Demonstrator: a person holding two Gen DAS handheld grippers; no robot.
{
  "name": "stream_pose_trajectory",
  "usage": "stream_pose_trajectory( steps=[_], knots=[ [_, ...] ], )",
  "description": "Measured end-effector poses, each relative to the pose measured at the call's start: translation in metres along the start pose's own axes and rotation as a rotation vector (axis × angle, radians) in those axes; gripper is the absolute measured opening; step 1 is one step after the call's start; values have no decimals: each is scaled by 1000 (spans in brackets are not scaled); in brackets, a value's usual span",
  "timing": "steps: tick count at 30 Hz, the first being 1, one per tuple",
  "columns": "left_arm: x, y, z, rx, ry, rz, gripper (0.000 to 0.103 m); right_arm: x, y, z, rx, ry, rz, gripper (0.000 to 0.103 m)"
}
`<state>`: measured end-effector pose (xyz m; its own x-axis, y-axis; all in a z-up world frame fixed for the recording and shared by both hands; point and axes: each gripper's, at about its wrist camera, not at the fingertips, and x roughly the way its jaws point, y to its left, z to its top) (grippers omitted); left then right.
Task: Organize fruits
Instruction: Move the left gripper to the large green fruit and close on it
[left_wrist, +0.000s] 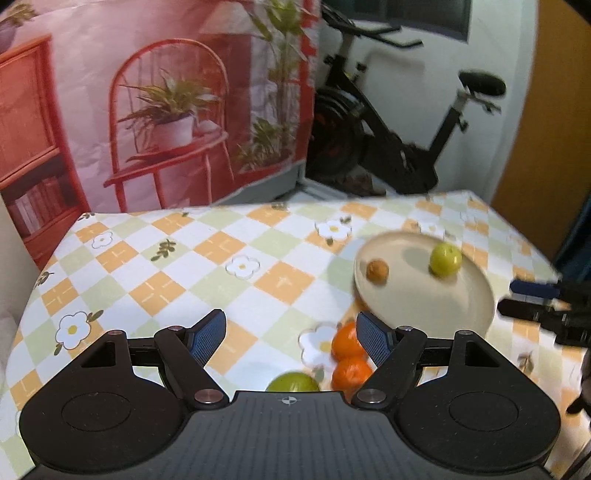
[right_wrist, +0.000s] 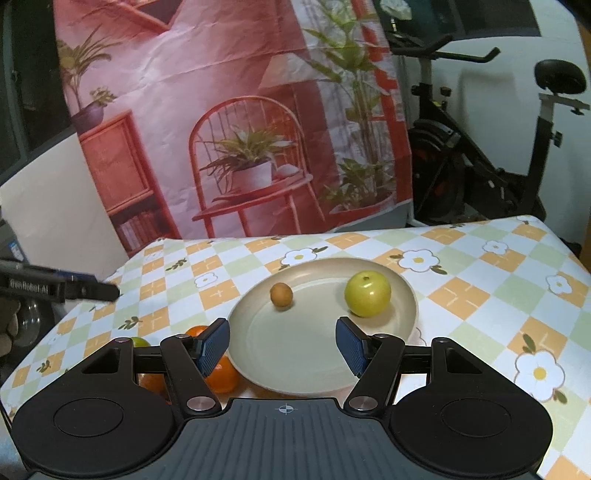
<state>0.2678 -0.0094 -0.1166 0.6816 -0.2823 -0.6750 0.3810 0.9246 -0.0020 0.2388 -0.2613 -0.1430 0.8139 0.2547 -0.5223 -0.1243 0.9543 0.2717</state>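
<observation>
Below my left gripper (left_wrist: 288, 341), spread and holding nothing, lies a green fruit (left_wrist: 293, 382); the plate (left_wrist: 476, 314) is ahead-right, two oranges (left_wrist: 349, 356) beside my right finger. I should straddle one fruit squarely. My right gripper (right_wrist: 282, 345) hovers unladen, half-spread.

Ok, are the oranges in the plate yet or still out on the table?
Still out. Both oranges lie on the tablecloth beside the plate, near its rim. The plate holds only a green fruit and a small brown fruit.

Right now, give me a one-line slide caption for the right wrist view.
Open right hand-held gripper hovers over a beige plate holding a green apple and small brown fruit; oranges wait beside it.
</observation>
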Motion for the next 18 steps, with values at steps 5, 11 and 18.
stream_pose_trajectory(
  steps=[5, 11, 18],
  knots=[
    [5, 3, -11, 44, 91, -18, 79, -2, 0, -14, 5, 4, -10, 60],
    [0, 10, -21, 41, 120, -43, 76, 1, 11, -21, -39, 31, 11, 60],
    [1, 15, -18, -3, 143, -56, 70, 4, 21, -17, -69, 41, 28, 60]
  ],
)
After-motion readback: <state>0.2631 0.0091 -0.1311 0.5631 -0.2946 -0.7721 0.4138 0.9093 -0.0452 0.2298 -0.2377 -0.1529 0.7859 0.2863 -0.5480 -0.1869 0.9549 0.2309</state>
